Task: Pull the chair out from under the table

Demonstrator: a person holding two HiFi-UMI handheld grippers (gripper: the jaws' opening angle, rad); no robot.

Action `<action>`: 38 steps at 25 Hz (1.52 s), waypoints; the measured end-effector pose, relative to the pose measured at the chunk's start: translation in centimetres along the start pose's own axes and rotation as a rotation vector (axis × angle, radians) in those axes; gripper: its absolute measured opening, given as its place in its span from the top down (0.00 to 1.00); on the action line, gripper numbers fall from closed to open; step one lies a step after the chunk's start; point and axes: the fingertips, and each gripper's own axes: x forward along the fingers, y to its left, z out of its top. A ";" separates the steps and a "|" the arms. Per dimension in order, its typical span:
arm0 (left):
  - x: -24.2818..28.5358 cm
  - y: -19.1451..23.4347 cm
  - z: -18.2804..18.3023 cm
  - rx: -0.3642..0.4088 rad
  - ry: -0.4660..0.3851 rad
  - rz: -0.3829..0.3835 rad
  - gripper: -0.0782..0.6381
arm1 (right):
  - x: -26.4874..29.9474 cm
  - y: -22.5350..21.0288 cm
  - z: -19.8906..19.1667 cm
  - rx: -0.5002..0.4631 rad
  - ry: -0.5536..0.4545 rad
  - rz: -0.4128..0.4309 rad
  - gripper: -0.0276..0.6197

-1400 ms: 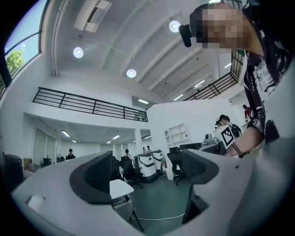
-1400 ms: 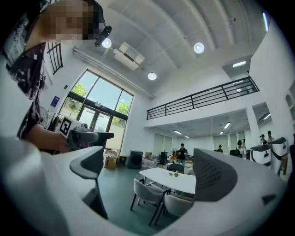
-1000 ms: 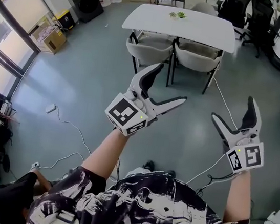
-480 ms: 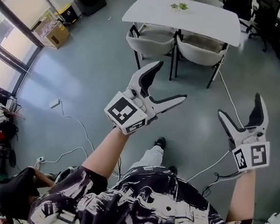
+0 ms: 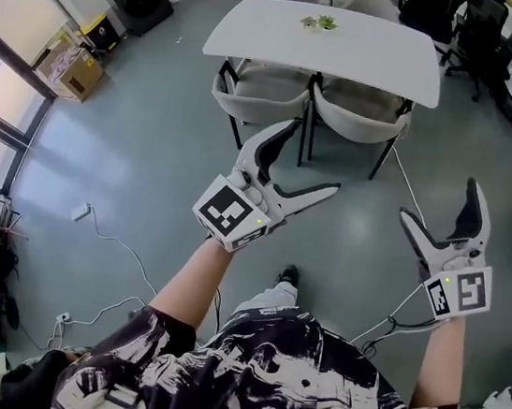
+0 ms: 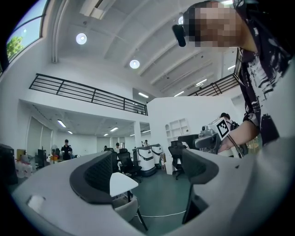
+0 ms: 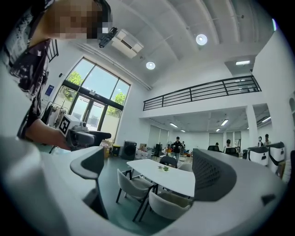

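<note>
While the person is standing well back from the white, round-cornered table (image 5: 372, 54), both hand-held grey plastic tongs are hovering in mid-air with nothing between them. The left tongs (image 5: 312, 158) are spread wide and the right tongs (image 5: 438, 202) are gaping too, probably being readied to take a chair back. Two pale grey moulded shell chairs on thin black legs, the left chair (image 5: 258, 90) and the right chair (image 5: 359, 111), are sitting tucked side by side under the table's near edge. A small green plant (image 5: 319, 22) is resting on the smooth tabletop. Neither chair is being touched yet; glossy grey-green floor (image 5: 149, 156) is lying between.
</note>
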 end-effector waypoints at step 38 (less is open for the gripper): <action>26.1 22.5 -20.2 0.091 0.270 -0.223 0.27 | 26.4 -21.7 -22.5 -0.096 0.330 0.184 0.11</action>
